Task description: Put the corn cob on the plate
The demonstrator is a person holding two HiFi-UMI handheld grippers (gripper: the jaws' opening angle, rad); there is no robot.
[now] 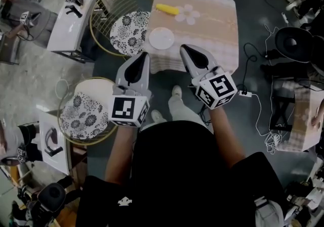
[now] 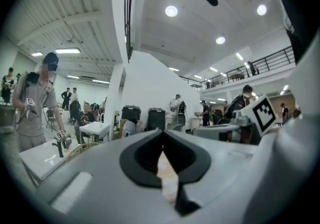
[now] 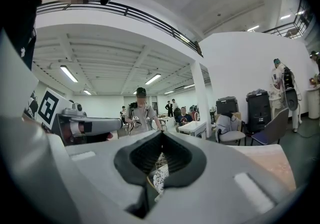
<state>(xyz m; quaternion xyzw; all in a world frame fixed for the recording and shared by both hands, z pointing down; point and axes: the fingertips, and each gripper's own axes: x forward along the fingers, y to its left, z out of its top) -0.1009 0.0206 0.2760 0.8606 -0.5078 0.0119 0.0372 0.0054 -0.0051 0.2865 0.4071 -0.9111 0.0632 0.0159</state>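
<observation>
Just short of the table (image 1: 217, 18), I hold the left gripper (image 1: 143, 55) and right gripper (image 1: 183, 47) clenched, empty. Their bodies hide most of the table in their own views. At the table's near edge sits the plate (image 1: 161, 38). The corn cob (image 1: 167, 9) lies on the cloth beyond it, apart from it.

An open lab hall: railed mezzanine (image 2: 265, 66), white work tables (image 1: 71, 18), floor cables (image 1: 273, 140).
</observation>
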